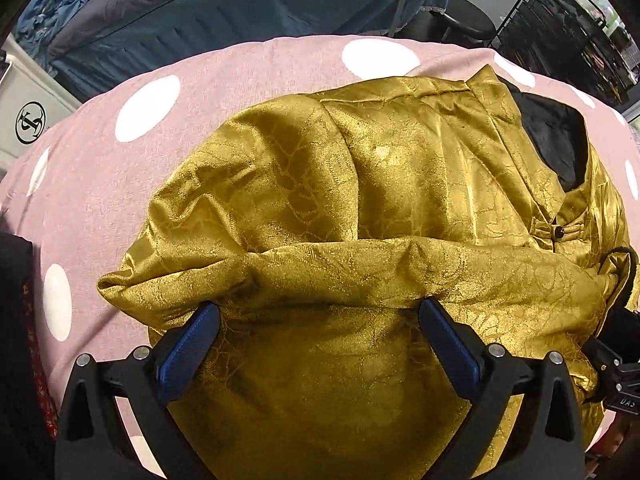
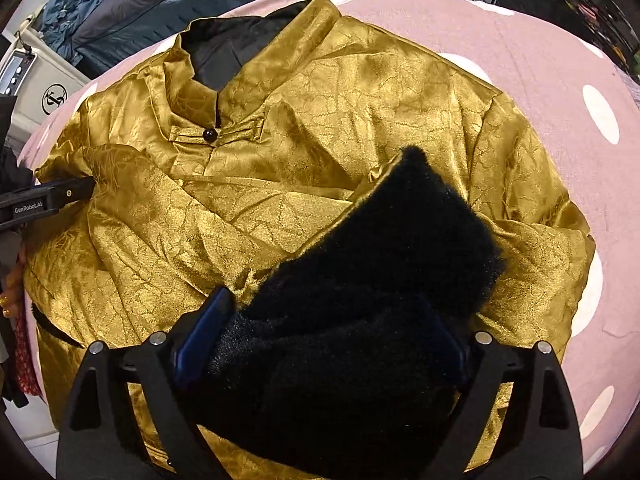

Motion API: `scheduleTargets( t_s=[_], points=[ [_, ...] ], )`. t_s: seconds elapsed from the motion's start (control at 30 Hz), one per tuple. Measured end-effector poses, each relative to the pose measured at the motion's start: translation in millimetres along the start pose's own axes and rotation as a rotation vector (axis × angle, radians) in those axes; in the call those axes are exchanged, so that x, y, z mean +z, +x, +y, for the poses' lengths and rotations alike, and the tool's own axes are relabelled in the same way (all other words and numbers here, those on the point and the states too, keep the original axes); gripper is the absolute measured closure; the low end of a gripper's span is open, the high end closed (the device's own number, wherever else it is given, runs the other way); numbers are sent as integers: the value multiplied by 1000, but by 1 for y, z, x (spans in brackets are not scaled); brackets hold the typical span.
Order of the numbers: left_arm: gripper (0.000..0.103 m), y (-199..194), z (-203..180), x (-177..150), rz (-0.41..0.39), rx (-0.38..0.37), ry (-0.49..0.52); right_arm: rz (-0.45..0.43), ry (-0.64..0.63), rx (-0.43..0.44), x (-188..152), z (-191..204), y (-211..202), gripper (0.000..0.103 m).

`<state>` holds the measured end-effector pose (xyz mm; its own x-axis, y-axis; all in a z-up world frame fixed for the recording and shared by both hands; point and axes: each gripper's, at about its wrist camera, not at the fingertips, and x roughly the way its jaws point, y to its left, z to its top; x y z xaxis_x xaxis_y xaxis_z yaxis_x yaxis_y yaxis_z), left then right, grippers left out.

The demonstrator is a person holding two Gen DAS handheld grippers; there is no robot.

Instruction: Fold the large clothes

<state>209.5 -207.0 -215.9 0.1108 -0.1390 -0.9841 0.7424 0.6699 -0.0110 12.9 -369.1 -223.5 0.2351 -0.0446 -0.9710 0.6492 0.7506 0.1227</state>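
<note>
Jacket: the gold brocade jacket [image 2: 304,92] lies front-up on the pink dotted cloth [image 2: 560,64] covering the table, collar away from the cameras, black knot button [image 2: 209,134] fastened at the neck.
Sleeves: one gold sleeve [image 1: 360,268] is laid across the chest; the other ends in a turned-back black fleece lining [image 2: 384,264], also brought over the front.
Step in hand, as I judge it: laying both sleeves inward onto the body and letting go, before folding the length.
Left tongs [image 1: 318,314]: spread wide, pointing straight down over the folded sleeve; the blue pads [image 1: 188,344] do not seem to press the cloth, so nothing looks gripped.
Right tongs [image 2: 320,320]: jaws stand wide with the black fleece bunched between them; the far pad is hidden by the pile, but the cloth looks released rather than pinched.
Doing it well: lift each pair of tongs clear straight upward so the slippery satin is not dragged; check the fleece cuff lies flat, not bulked; keep sleeve edges inside the body outline.
Risk: shiny fabric slides easily, and the thick lining may spring the fold open.
Surroundings: blue bedding [image 1: 224,12] beyond the table, a black rack [image 1: 568,28] at the far right.
</note>
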Motion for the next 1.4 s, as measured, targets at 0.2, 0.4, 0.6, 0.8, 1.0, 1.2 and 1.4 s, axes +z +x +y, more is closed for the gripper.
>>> scheduleTargets(
  t_s=[0.2, 0.4, 0.6, 0.8, 1.0, 1.2, 1.4],
  points=[
    [6, -39, -4, -11, -102, 39, 28, -100, -13, -19, -10, 13, -40, 13],
    [6, -97, 4, -52, -224, 49, 42, -192, 4, -14, -39, 9, -85, 13],
    [6, -111, 30, -104, -202, 20, -25, -186, 77, 23, -82, -20, -108, 13],
    [6, -96, 74, -168, -115, 22, -94, -81, 182, 46, -139, -61, -96, 13],
    [6, -76, 107, -219, -17, -17, -139, 9, 291, 50, -192, -98, -78, 13],
    [6, -52, 125, -245, 62, -39, -177, 37, 415, 86, -219, -130, -70, 13],
    [6, -40, 131, -267, 93, -105, -208, 90, 451, 114, -247, -139, -58, 13]
  ],
)
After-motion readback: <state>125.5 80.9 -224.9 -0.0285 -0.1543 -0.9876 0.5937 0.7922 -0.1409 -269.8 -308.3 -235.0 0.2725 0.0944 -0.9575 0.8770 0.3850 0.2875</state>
